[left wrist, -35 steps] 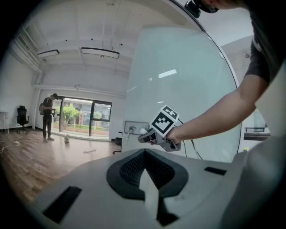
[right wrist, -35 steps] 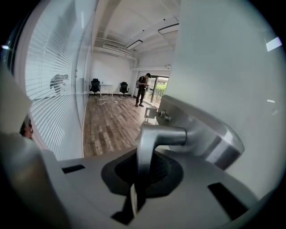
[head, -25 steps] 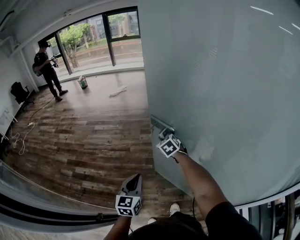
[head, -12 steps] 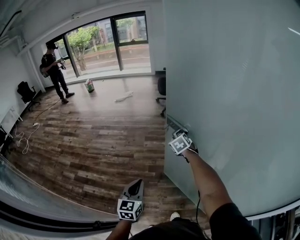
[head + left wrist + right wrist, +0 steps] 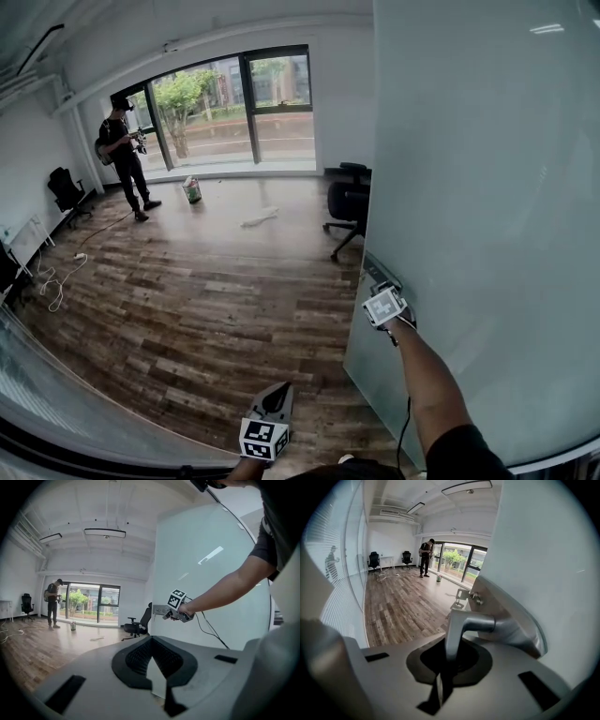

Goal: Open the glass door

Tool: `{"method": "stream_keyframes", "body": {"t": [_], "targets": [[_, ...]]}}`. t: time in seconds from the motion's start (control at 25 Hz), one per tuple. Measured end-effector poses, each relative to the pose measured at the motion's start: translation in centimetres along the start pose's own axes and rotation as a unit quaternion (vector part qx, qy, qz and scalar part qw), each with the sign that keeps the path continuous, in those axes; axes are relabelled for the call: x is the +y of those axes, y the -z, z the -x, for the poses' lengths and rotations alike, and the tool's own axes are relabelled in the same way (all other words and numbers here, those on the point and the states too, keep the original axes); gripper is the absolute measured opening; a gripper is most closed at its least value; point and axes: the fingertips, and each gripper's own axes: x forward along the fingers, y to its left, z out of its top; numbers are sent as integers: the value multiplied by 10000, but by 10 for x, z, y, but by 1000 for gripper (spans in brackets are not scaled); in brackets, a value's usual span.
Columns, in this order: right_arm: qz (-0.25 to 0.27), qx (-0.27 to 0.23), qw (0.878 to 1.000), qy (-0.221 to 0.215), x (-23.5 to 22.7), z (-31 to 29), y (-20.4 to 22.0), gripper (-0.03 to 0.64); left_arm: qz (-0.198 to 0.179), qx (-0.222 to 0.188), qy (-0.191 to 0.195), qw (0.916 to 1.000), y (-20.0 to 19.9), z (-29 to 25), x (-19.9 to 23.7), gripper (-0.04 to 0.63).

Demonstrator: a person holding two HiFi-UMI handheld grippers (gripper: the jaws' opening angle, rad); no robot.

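The right gripper (image 5: pixel 449 663) clamps the lever handle (image 5: pixel 465 624) of the glass door (image 5: pixel 487 206).

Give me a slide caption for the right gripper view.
Right gripper shut on the silver metal lever handle of the frosted glass door.

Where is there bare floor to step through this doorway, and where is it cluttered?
Bare: the wood floor between the glass door and the glass partition on the left. Crowded: an office chair behind the door's edge, cables at the far left, a bucket and a person near the windows.
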Motion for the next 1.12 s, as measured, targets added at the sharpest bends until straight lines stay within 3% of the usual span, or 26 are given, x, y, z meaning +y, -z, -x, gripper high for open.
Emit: {"method": "stream_keyframes", "body": {"t": [0.16,0.32,0.48,0.8,0.96,1.12], "targets": [[-259,46,9996,60,-27,-3,7,15,10,-50,22,10000,-2,-18,-4,2],[-443,-89,9988,-200,-44,-8,4,15,9,-134,34,9999,-9,-38,-10,2],[-517,56,9986,80,-79,-14,16,15,39,-128,13,9999,-5,-57,-18,2],[-900,63,9959,61,-125,-27,29,15,69,-176,-74,9998,-2,-93,-30,2],[-861,106,9959,263,-147,-22,31,15,160,-174,-70,9997,-17,-103,-41,2],[-867,253,9958,119,-164,-21,40,15,280,-170,-201,9993,-16,-103,-37,2]]}}
